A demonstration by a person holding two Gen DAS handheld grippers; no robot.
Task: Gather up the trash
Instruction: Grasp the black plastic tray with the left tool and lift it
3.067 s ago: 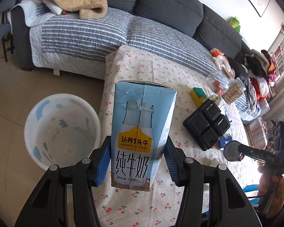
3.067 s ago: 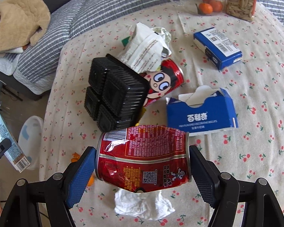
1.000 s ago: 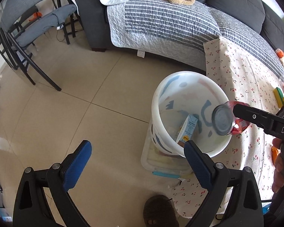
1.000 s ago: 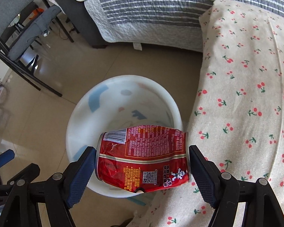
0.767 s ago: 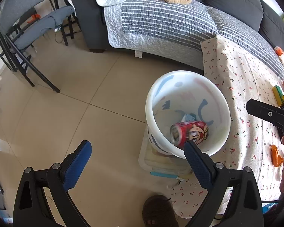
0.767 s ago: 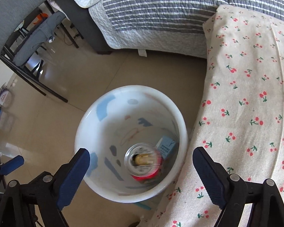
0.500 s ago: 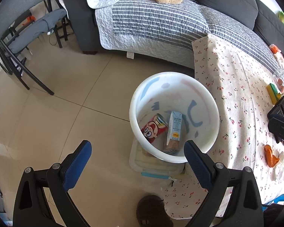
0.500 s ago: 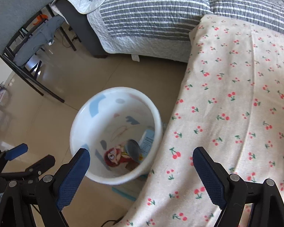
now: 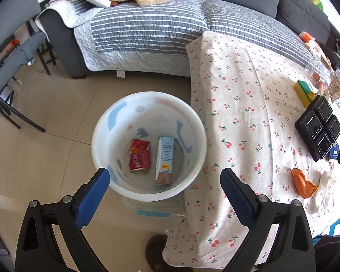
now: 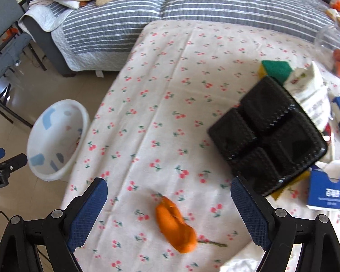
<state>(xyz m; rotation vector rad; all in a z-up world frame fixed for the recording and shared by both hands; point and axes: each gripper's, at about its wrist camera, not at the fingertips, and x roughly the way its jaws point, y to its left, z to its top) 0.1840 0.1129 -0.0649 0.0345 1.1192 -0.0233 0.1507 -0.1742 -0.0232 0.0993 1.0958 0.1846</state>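
Observation:
A white bin (image 9: pixel 106 122) stands on the floor beside the table; a crushed red can (image 9: pixel 140 155) and a milk carton (image 9: pixel 164 160) lie in it. My left gripper (image 9: pixel 165 181) hangs open above the bin's near rim, nothing between its blue pads. My right gripper (image 10: pixel 168 191) is open over the cherry-print tablecloth (image 10: pixel 161 90), just above an orange peel (image 10: pixel 175 225). A black plastic tray (image 10: pixel 267 131), a crumpled white snack bag (image 10: pixel 310 93) and an opened blue box (image 10: pixel 328 191) lie to its right. The bin (image 10: pixel 54 140) shows at the left of the right wrist view.
A striped sofa (image 9: pixel 147 29) runs behind the table and bin. A grey chair (image 9: pixel 9 52) stands at the left. On the table are a green-yellow sponge (image 10: pixel 275 69), a white tissue (image 9: pixel 326 181) and a clear jar of oranges (image 10: pixel 337 52). A shoe (image 9: pixel 156 251) sits on the floor by the table.
The right gripper opened and dropped the red can into the bin, then swung right over the table to the orange peel. The left gripper shifted right, bringing the bin more central.

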